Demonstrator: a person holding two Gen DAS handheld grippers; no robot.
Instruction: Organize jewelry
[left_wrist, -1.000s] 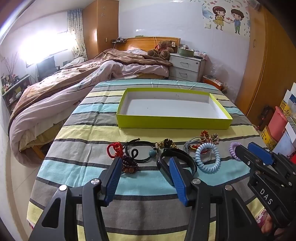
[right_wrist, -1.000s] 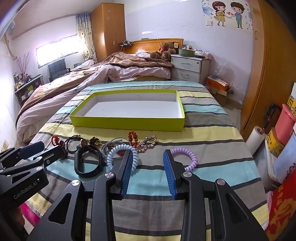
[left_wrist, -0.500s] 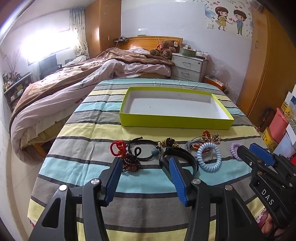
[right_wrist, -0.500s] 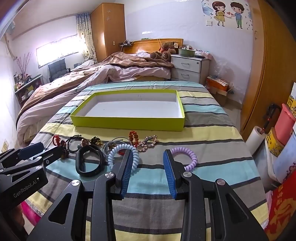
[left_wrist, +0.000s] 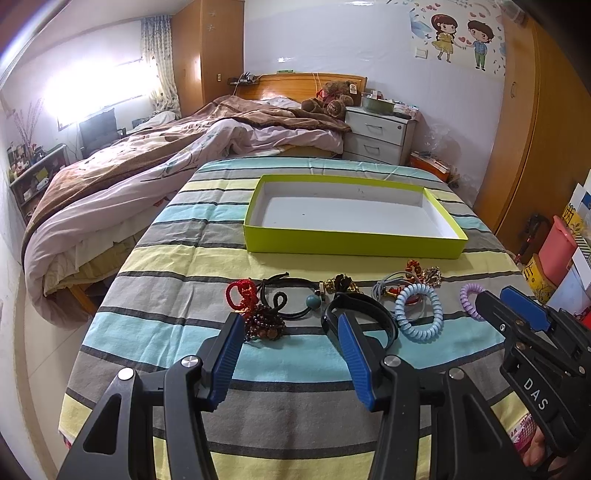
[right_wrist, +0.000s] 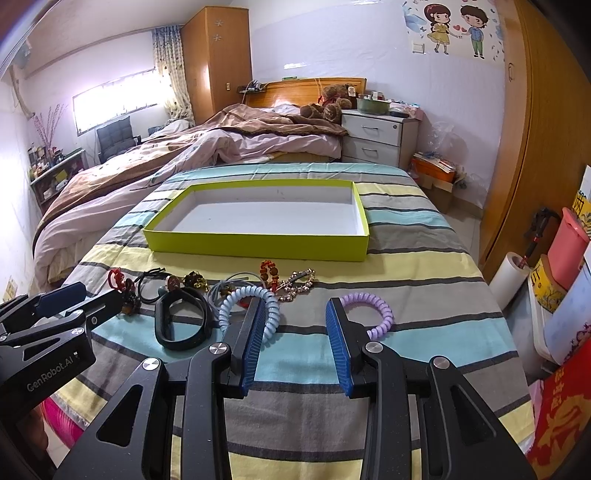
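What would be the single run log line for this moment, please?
left gripper: open, empty | right gripper: open, empty | yellow-green box: empty | purple coil bracelet: on striped cloth

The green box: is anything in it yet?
Empty. The green box shows only its bare white floor in both views; the jewelry lies on the striped cloth in front of it.

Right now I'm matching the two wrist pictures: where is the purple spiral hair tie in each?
Left wrist view: purple spiral hair tie at far right of the row, partly behind the right gripper.
Right wrist view: hair tie just past the right-hand fingertip.
Shared landmark: yellow-green box.
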